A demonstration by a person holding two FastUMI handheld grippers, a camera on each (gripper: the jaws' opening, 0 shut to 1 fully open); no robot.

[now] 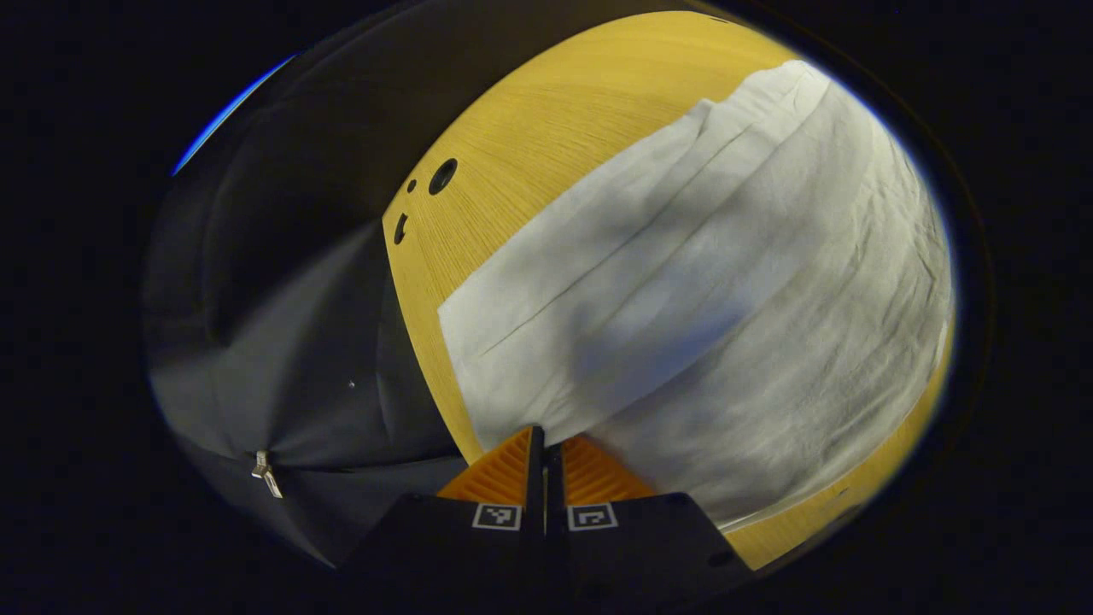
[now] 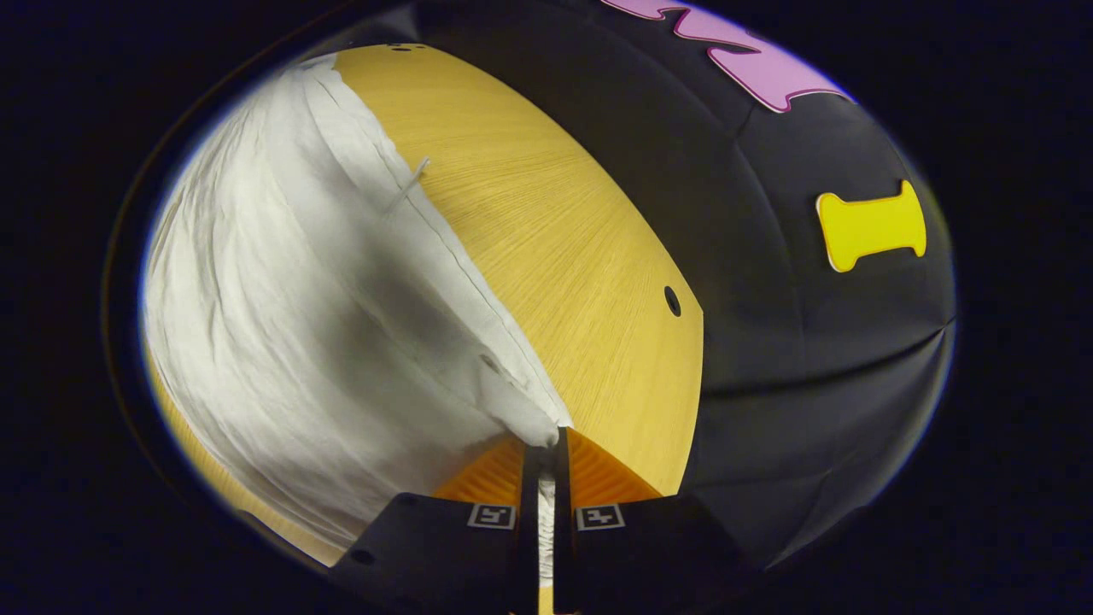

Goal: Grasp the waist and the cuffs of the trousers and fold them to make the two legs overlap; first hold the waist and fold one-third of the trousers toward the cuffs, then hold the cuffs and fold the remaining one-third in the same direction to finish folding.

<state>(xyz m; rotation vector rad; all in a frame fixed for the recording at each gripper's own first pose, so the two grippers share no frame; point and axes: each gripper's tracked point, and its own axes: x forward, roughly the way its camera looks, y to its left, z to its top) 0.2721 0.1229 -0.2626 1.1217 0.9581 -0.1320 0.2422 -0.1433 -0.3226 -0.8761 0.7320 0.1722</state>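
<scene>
White trousers (image 2: 324,282) pinched in right claw (image 2: 545,444) – left claw (image 1: 544,444) closed; table (image 1: 529,128) beneath.

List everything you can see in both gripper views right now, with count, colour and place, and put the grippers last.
trousers: one pair, white, spread flat on the table, wrinkled; a corner is pinched at each gripper.
table: one, yellow wood grain, under the trousers, with a few small round dark holes near its far edges.
booth cloth: black, hanging beyond the table edge in both views.
clip: one, small, pale, on the black cloth at lower left of the left gripper view.
left gripper: one, fingers closed at the near edge of the trousers.
right gripper: one, fingers closed on a trouser corner, white fabric showing between them.
</scene>
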